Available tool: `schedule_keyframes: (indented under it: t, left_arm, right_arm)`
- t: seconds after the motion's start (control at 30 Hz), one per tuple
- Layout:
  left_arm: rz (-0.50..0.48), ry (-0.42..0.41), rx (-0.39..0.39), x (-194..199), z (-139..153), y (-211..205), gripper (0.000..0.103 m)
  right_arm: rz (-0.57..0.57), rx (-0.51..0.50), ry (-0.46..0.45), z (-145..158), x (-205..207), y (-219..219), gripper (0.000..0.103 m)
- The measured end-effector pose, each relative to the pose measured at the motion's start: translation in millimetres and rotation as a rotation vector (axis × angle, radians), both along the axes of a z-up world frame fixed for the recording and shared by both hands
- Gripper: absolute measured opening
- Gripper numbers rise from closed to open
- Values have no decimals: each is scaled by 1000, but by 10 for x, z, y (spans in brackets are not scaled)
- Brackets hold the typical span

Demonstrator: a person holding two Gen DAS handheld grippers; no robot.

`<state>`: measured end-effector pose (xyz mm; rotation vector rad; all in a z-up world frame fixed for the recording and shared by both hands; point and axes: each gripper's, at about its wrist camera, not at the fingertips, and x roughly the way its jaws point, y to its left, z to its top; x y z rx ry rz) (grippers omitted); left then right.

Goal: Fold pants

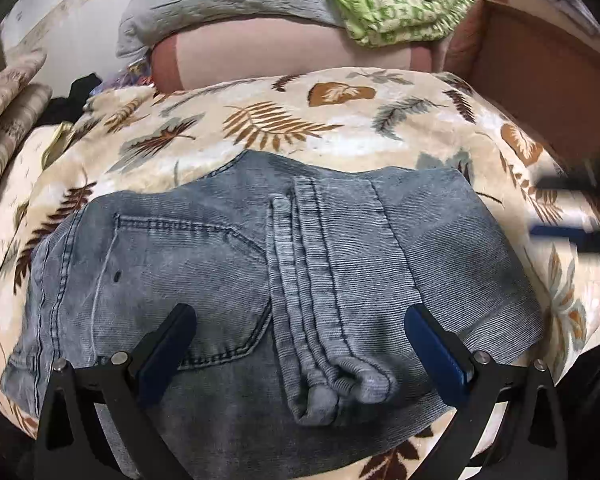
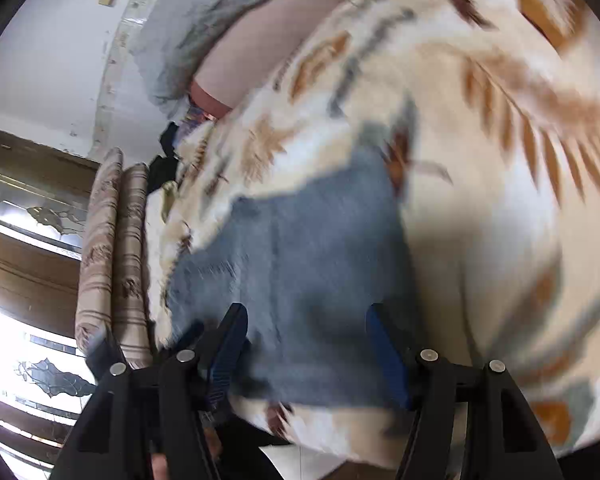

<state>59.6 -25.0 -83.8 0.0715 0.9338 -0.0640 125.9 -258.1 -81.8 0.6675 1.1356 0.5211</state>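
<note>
Grey-blue jeans [image 1: 228,264] lie folded in a compact rectangle on a leaf-patterned blanket [image 1: 284,120], a back pocket facing up and the leg hems stacked down the middle. My left gripper [image 1: 300,320] is open just above the jeans' near edge, empty. The right wrist view is blurred by motion; the jeans [image 2: 300,272] show below my right gripper [image 2: 306,320], which is open and empty. The right gripper also shows as a blur at the right edge of the left wrist view [image 1: 568,208].
A grey pillow [image 1: 220,8] and a green patterned cloth [image 1: 396,4] lie on a pink bolster [image 1: 284,56] at the back. A brown headboard [image 1: 548,72] stands at the right. Striped rolled cushions [image 2: 112,260] and dark clothing [image 1: 72,96] sit at the left.
</note>
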Motion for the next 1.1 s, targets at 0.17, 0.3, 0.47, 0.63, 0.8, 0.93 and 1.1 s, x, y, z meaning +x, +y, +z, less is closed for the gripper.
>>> schedule_keyframes:
  t: [0.17, 0.3, 0.47, 0.63, 0.8, 0.93, 1.1]
  left_arm:
    - [-2, 16, 17, 24, -207, -21, 103]
    - [-17, 12, 2, 41, -205, -11, 103]
    - [-12, 14, -32, 20, -161, 42, 103]
    - [79, -27, -118, -73, 92, 325, 103]
    - [202, -44, -150, -287, 320, 711, 103]
    - [297, -41, -157, -447, 364, 991, 103]
    - [361, -36, -154, -624, 362, 1202, 103]
  right_arm:
    - [-12, -34, 26, -149, 676, 139, 66]
    - [-57, 10, 99, -553, 975, 95, 66]
    - [11, -62, 24, -119, 615, 172, 66]
    - [94, -33, 7, -114, -2, 282, 68]
    - [112, -254, -23, -249, -231, 446, 72]
    - [178, -232, -133, 118, -446, 689, 72]
    - [246, -78, -43, -206, -457, 1014, 75]
